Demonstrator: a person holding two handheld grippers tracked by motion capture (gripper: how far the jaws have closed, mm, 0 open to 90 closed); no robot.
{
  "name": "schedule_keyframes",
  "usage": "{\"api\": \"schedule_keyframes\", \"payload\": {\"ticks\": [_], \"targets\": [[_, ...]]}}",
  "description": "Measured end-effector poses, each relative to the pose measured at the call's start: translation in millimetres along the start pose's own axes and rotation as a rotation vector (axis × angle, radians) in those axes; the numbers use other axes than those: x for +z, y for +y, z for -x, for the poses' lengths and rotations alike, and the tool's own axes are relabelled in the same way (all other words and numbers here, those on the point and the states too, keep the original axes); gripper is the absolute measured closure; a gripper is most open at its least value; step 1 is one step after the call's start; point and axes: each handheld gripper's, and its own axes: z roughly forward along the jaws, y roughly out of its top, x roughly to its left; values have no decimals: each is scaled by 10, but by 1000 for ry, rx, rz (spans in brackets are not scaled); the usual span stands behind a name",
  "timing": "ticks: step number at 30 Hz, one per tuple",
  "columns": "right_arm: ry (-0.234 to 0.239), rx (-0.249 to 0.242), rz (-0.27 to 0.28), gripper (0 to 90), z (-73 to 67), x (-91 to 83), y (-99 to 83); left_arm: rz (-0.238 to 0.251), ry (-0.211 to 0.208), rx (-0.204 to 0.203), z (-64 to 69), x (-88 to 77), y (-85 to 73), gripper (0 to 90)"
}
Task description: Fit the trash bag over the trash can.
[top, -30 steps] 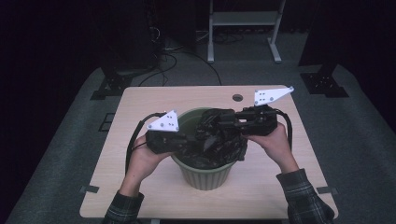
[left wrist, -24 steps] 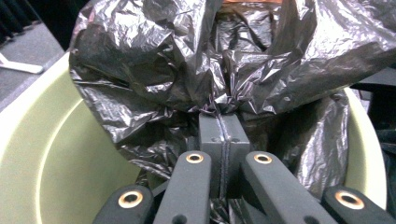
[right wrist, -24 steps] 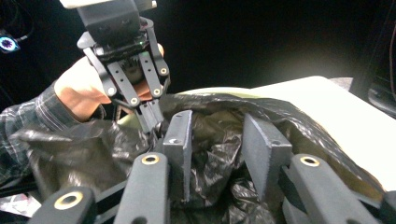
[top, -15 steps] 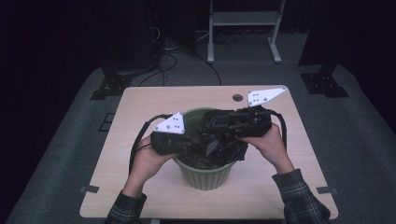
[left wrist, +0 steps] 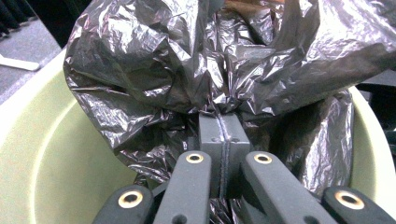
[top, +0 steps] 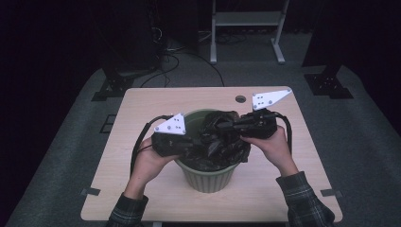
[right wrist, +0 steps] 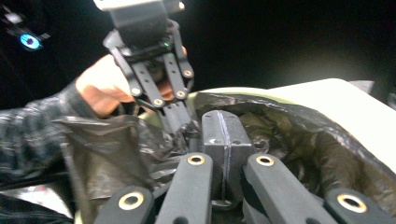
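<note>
Dark flooring surrounds a pale desk on which a green bin stands. Its black bag is pinched by left tongs and right tongs, probably to spread it over the rim.

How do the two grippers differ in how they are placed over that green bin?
The left gripper reaches in over the green bin's near-left rim, while the right gripper comes across from the far-right side. The left gripper sits nearer the person; the right gripper sits farther off. Both are shut on the black bag, jaws pressed together, each held in one hand.
</note>
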Motion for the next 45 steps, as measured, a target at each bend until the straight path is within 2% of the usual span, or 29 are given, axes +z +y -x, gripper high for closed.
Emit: {"api": "schedule_keyframes", "payload": {"ticks": [2, 3, 7, 12, 15, 17, 19, 23, 28, 31, 32, 33, 40, 44, 45], "targets": [[7, 5, 6, 872, 3, -9, -1, -1, -2, -1, 4, 7, -1, 899], [11, 17, 4, 820, 11, -3, 2, -6, -5, 6, 10, 21, 2, 899], [25, 35, -21, 799, 21, 44, -8, -7, -11, 10, 20, 44, 14, 899], [42, 56, -14, 762, 36, 68, -18, -9, -13, 16, 29, 49, 20, 899], [29, 65, -26, 737, 45, 77, -19, -10, -13, 18, 35, 45, 20, 899], [25, 69, -23, 728, 49, 77, -20, -11, -15, 18, 42, 49, 22, 898], [48, 85, 3, 707, 59, 69, -16, -15, -15, 20, 42, 56, 20, 899], [57, 86, -2, 691, 52, 64, -18, -15, -16, 17, 34, 60, 16, 899], [49, 81, -10, 746, 43, 92, -14, -19, -20, 25, 50, 78, 25, 899], [55, 76, -18, 823, 48, 140, -6, -28, -20, 31, 55, 87, 28, 899], [52, 61, -24, 882, 41, 142, -4, -29, -20, 28, 50, 84, 26, 899], [48, 45, -21, 900, 26, 143, -5, -25, -20, 25, 45, 80, 22, 899], [-1, 31, -29, 900, 14, 72, -22, 9, -14, 6, 19, -6, -31, 899], [-21, 29, -39, 900, 12, 26, -46, 23, 4, -11, -9, -61, -59, 898], [-23, 27, -48, 900, 6, 11, -57, 42, 11, -20, -25, -89, -53, 898]]}}
